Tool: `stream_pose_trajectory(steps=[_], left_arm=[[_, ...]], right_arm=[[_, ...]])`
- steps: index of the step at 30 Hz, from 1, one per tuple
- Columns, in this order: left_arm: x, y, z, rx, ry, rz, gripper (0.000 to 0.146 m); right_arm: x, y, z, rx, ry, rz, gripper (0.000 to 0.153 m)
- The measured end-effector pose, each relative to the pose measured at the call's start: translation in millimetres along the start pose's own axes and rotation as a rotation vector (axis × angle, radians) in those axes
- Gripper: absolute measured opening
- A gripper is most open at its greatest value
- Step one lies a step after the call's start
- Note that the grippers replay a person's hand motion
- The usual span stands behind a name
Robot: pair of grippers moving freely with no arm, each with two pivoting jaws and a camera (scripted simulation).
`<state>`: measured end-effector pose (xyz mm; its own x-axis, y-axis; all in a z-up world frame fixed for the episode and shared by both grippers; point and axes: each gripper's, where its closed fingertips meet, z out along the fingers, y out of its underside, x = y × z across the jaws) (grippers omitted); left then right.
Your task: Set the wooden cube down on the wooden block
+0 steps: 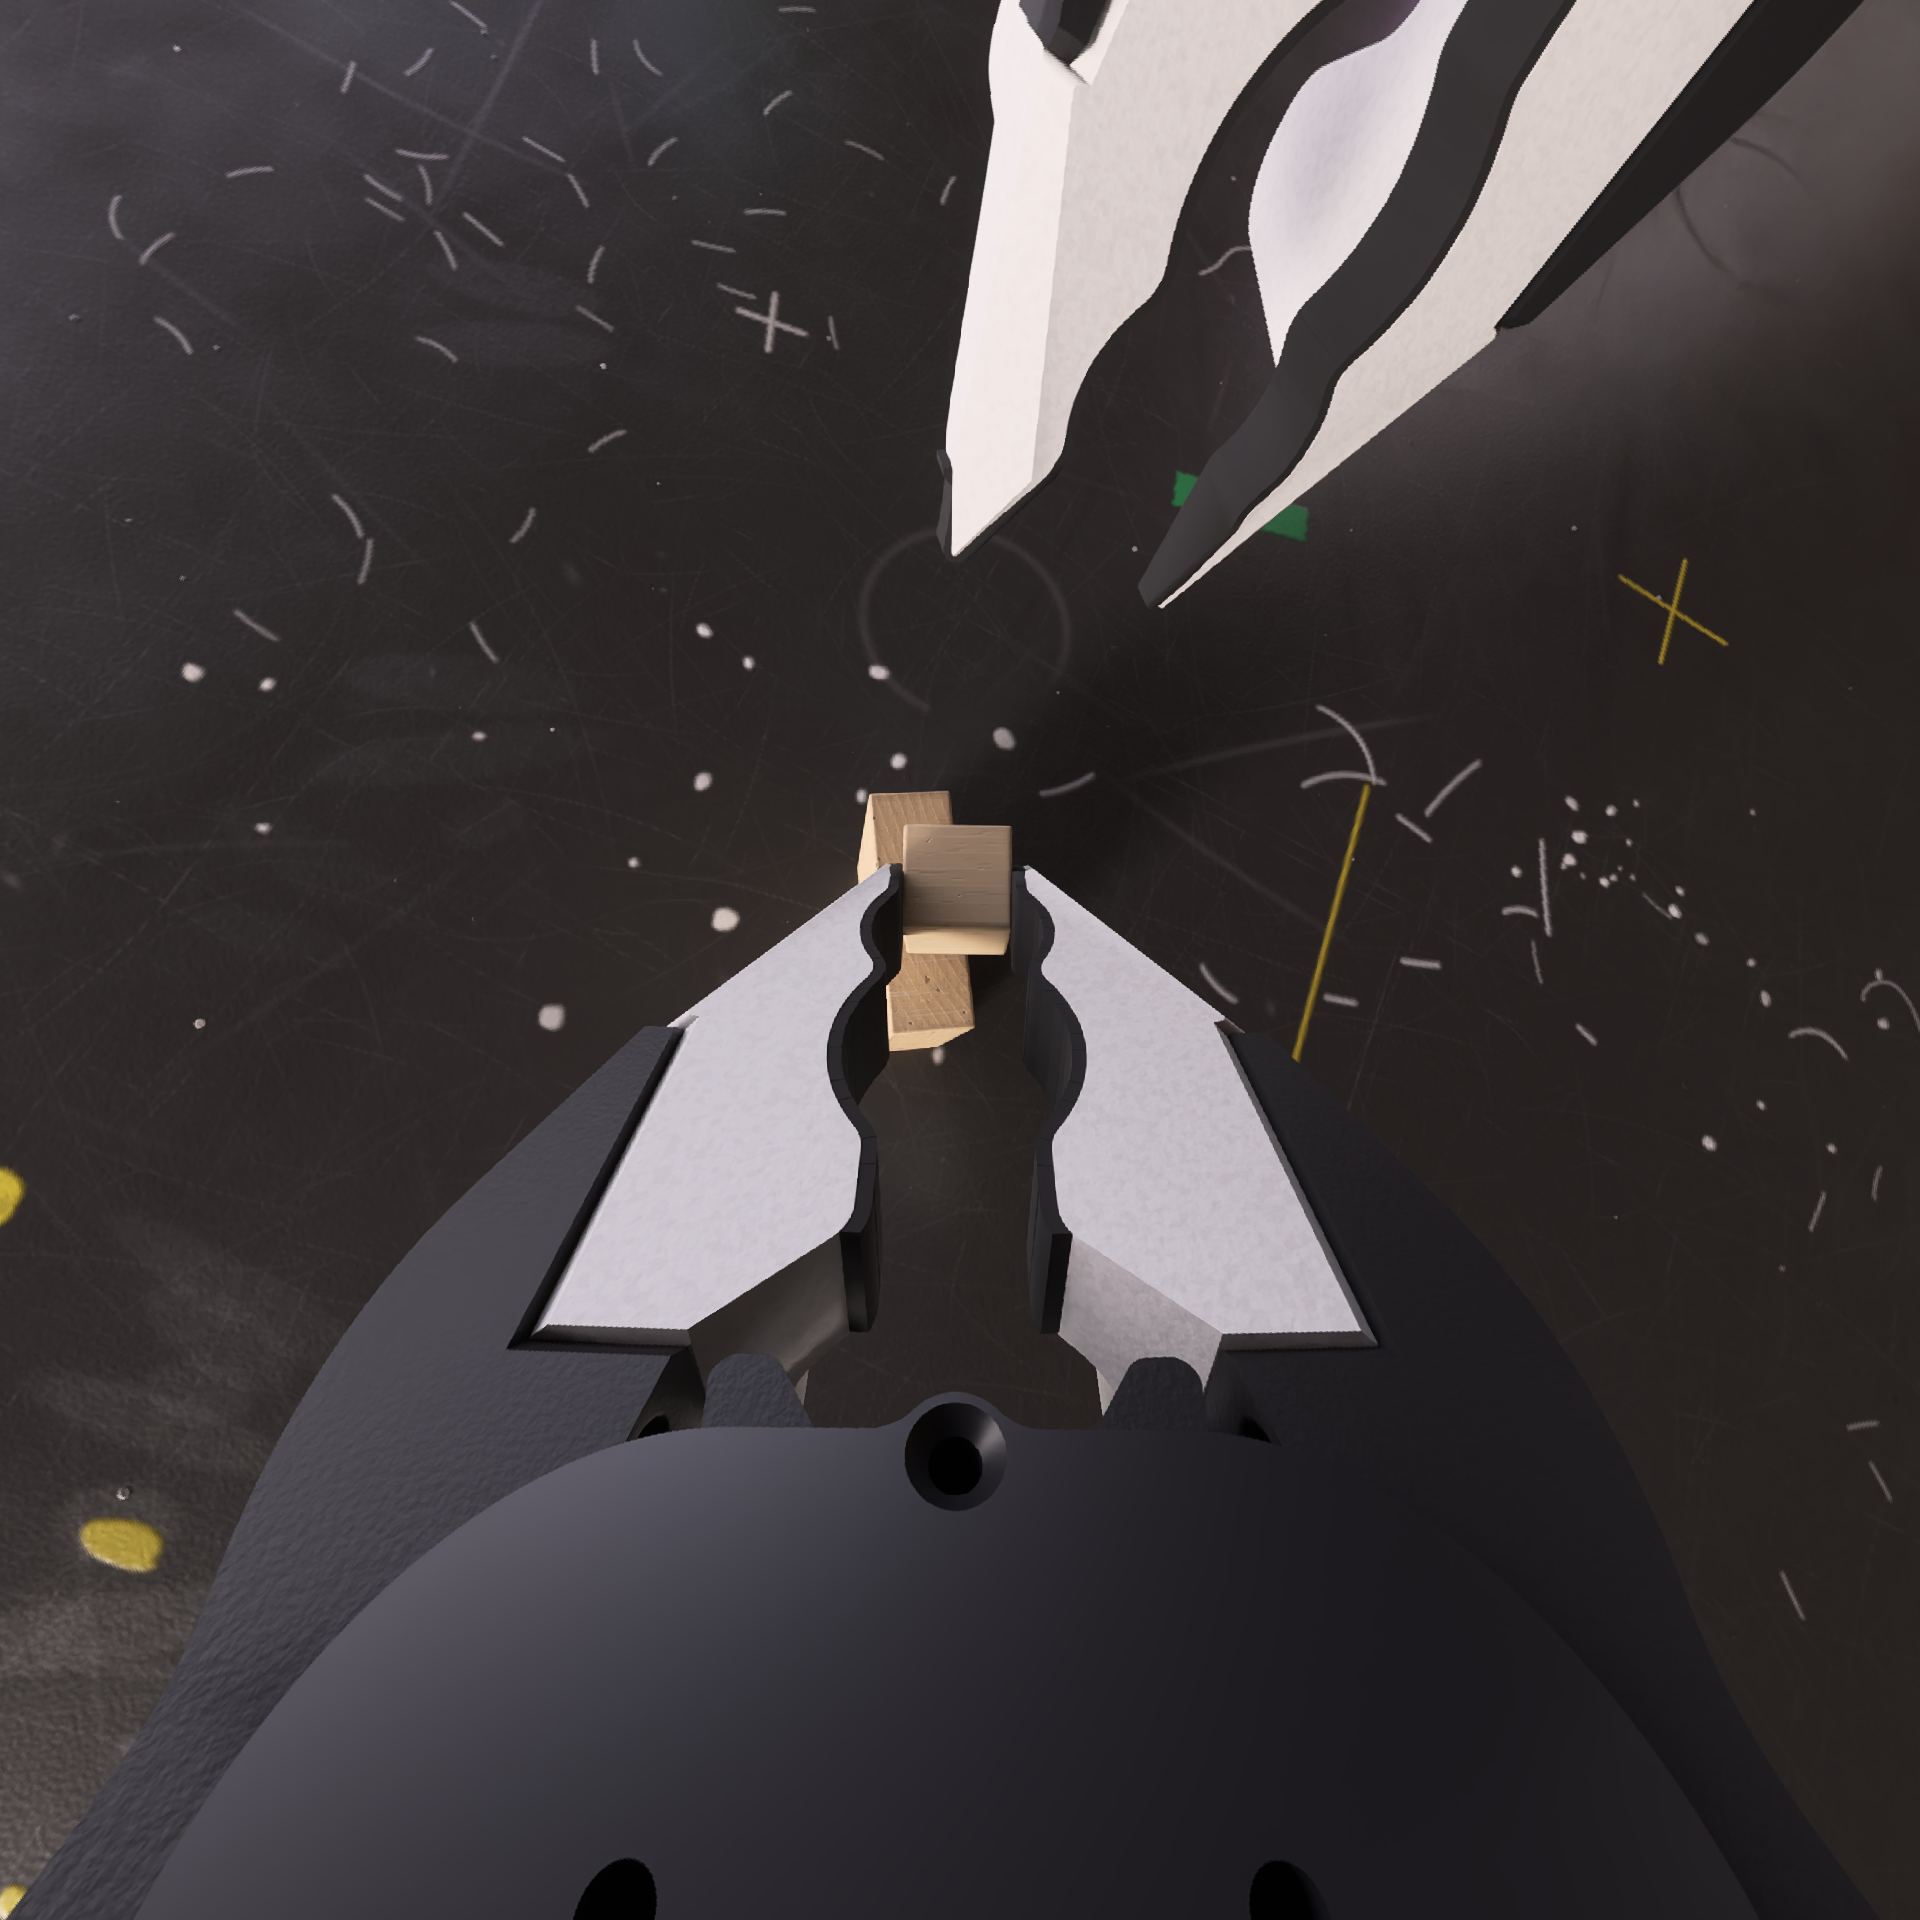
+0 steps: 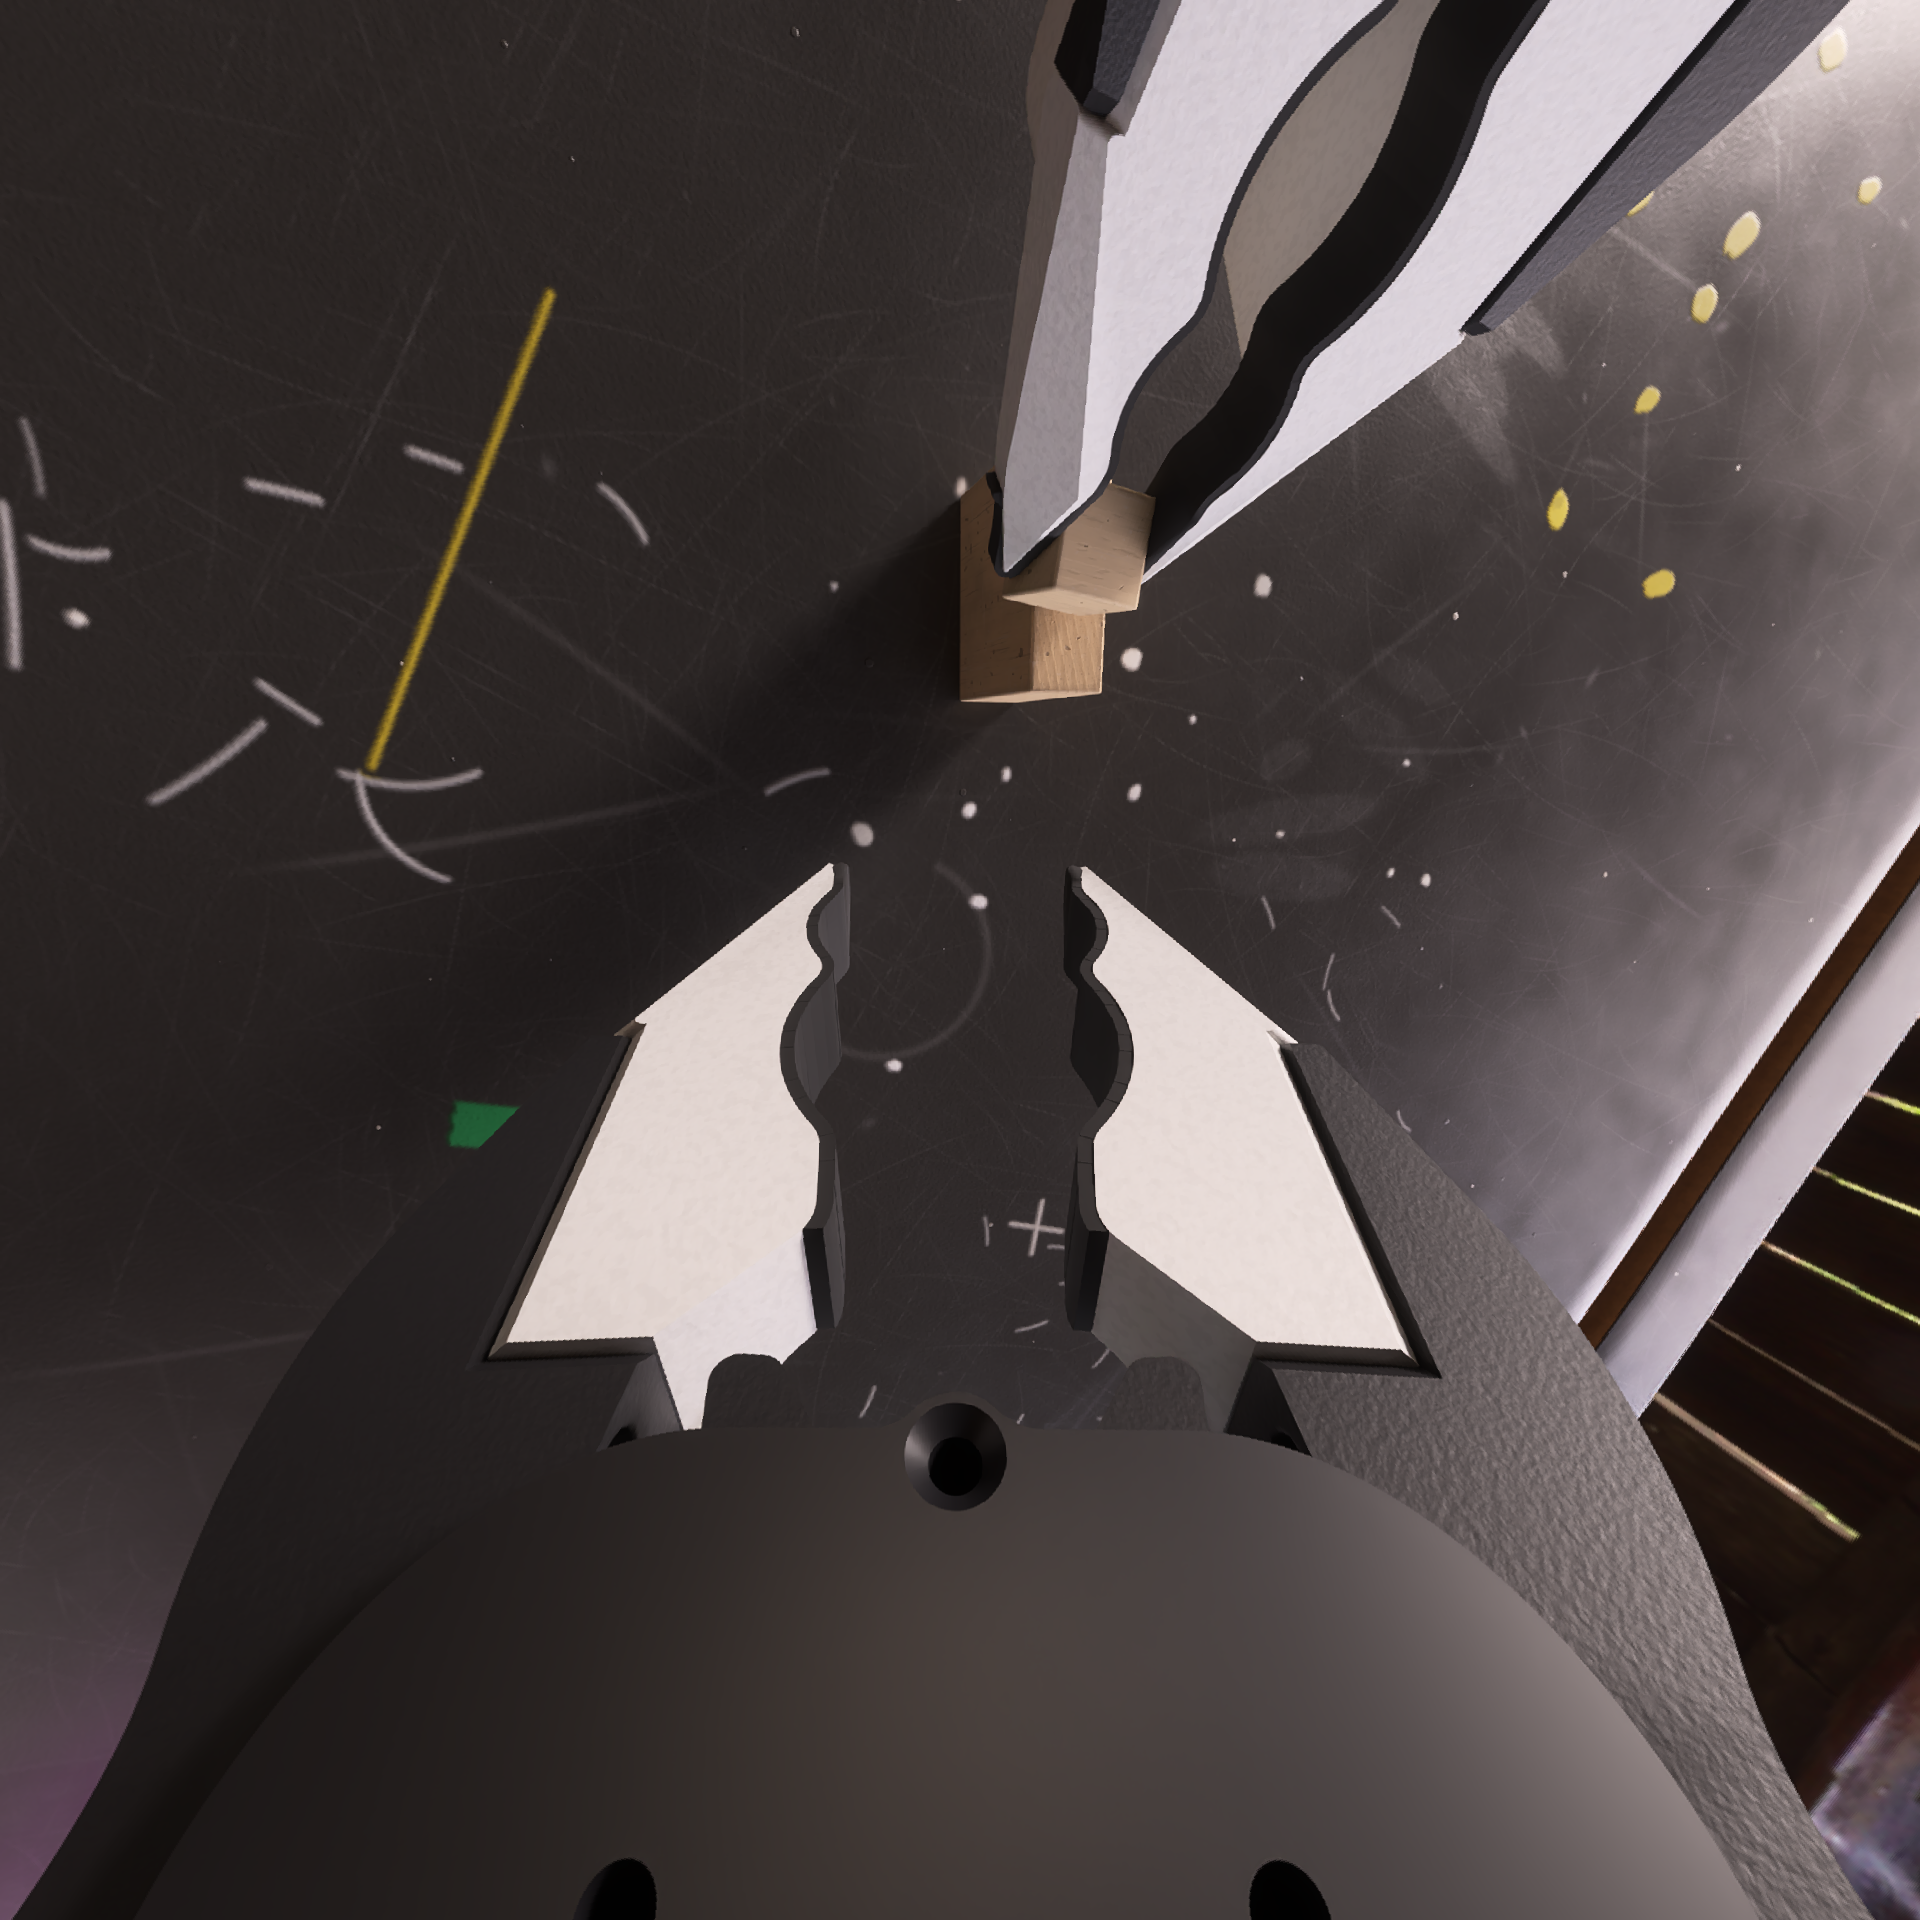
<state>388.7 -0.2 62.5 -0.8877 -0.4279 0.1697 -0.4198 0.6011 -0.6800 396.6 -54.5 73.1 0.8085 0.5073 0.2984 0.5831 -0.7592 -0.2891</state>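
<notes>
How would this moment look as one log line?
left gripper: shut on wooden cube | cube: over wooden block | right gripper: open, empty

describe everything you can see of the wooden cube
The wooden cube is small, pale and light-grained, with crisp edges and squarish faces. It sits between the fingertips of the left gripper, whose jaws stand close at either side of it, directly over the longer wooden block lying on the dark scuffed table. Whether its underside already rests on the block cannot be told.

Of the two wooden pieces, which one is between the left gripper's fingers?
The cube, the smaller piece on top. The left gripper flanks it, while the longer block lies beneath it on the table.
</notes>
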Motion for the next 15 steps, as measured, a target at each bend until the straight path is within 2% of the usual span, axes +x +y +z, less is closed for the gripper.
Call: stream_pose_trajectory(steps=[15], left_arm=[[-0.9, 0.5, 1.1, -0.026, -0.054, -0.001, 0.02]], right_arm=[[-0.6, 0.4, -0.1, 0.011, -0.011, 0.027, 0.04]])
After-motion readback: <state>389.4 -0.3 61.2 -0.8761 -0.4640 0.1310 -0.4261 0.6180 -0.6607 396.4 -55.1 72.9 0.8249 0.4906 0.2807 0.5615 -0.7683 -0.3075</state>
